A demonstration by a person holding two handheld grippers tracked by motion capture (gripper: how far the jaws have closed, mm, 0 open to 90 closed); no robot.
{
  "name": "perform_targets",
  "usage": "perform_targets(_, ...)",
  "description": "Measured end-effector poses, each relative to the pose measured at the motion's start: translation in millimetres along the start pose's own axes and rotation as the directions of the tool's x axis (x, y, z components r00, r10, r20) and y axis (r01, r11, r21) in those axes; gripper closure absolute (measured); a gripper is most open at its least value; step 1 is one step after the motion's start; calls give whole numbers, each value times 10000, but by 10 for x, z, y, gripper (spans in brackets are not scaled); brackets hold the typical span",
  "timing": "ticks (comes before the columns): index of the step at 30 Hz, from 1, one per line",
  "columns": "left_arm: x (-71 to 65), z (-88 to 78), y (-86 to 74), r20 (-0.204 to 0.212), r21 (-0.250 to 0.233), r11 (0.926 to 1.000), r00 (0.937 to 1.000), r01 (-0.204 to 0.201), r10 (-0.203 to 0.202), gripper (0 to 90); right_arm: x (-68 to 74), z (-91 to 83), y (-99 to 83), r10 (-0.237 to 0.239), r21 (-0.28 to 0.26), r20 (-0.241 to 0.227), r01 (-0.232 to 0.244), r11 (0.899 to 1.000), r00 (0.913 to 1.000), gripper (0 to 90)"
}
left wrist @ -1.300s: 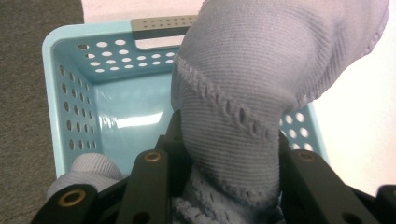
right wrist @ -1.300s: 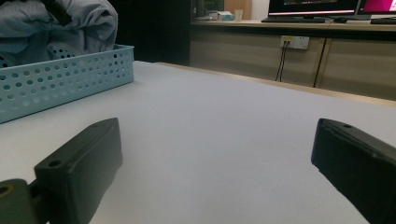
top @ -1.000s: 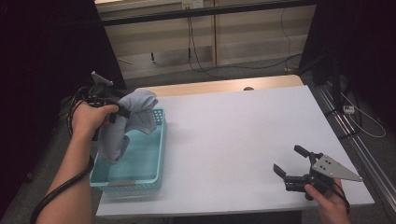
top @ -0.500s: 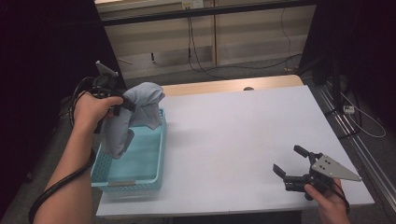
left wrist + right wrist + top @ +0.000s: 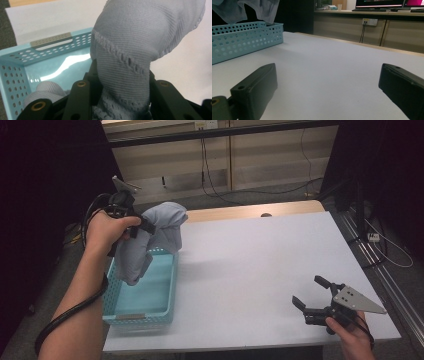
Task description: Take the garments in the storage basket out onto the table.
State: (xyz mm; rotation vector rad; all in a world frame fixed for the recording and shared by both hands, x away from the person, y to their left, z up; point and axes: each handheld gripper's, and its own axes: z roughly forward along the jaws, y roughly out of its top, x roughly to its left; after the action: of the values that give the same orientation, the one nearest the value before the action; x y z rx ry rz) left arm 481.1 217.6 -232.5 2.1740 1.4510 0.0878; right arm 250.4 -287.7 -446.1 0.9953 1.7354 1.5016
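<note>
L hand-held gripper [image 5: 145, 227] rose, gripping cloth [image 5: 150, 240] over basket [image 5: 167, 287] rim | R hand-held gripper [image 5: 315, 296] open, table [image 5: 260, 260] free

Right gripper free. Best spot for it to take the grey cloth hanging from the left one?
Probably the loose lower end of the grey cloth, which dangles into the blue basket. The left gripper is clamped on the bunched top fold, so that part is taken. The open right gripper could come in level from the table side, above the basket rim, jaws either side of the hanging tail.

A grey-blue ribbed cloth [image 5: 150, 240]; a light turquoise basket [image 5: 145, 295] dotted with holes; a white worktop [image 5: 260, 265].
</note>
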Motion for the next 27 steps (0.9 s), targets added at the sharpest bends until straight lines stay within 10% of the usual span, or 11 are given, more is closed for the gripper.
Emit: perform_targets(27, -610, 308, 141, 897, 109, 9925, 9887, -1217, 1203, 648, 3, -8, 4, 65, -46, -15, -65, 10000, 10000, 17)
